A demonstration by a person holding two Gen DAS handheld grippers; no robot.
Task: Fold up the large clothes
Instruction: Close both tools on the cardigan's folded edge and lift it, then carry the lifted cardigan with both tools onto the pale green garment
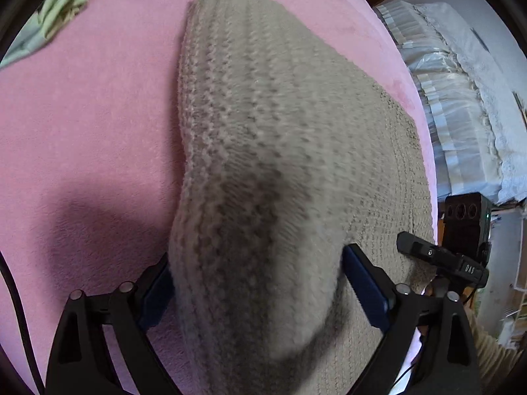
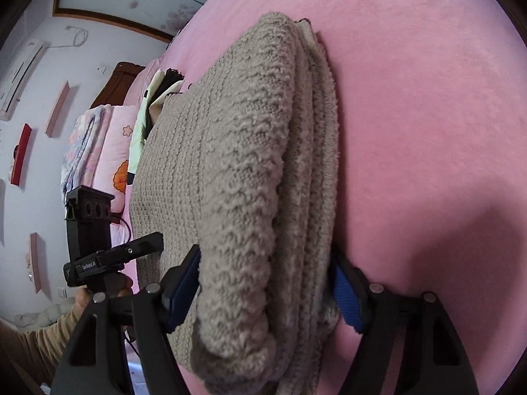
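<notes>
On pink bed (image 2: 428, 131), folded sweater (image 2: 237, 164) between tools

The sweater (image 1: 263, 164) is chunky, rough beige knit wool. The bed cover (image 1: 82, 131) beneath is soft, matt pink fleece. Each hand-held gripper (image 2: 266, 289) is matt black plastic with ribbed blue pads (image 2: 346, 293) and shiny metal pins.

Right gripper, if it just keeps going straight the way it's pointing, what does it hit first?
The right gripper already has the beige knit sweater bunched between its fingers, so it meets more sweater folds first; beyond them lies the pink blanket.
</notes>
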